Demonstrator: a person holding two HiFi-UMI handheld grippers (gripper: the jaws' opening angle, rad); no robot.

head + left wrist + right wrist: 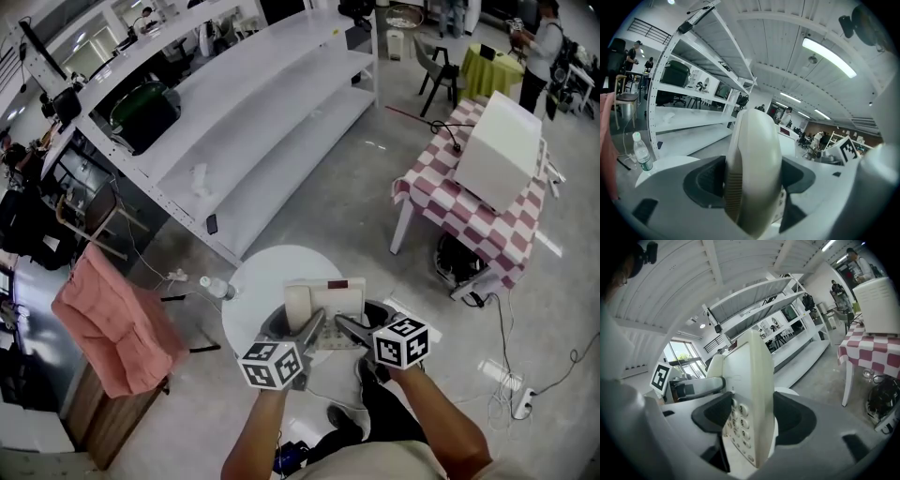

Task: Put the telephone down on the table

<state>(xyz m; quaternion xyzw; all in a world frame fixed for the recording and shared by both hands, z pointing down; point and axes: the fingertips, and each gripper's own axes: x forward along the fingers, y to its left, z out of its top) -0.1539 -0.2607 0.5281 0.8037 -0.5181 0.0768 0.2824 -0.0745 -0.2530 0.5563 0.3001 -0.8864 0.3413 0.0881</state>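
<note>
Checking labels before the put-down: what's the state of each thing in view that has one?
Beige desk telephone: handset on its cradle, held over the round white table; contact with it unclear.
Left gripper: shut on the telephone's handset side.
Right gripper: shut on the telephone's keypad side.
Clear plastic water bottle: upright on the table.
Pink cloth: draped over a wooden cabinet.

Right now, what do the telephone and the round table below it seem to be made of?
Telephone: probably hard plastic, cream, smooth; moulded keys, ribbed handset edge.
Round table: white, smooth, matte top; laminate or painted board, cannot tell which.
</note>
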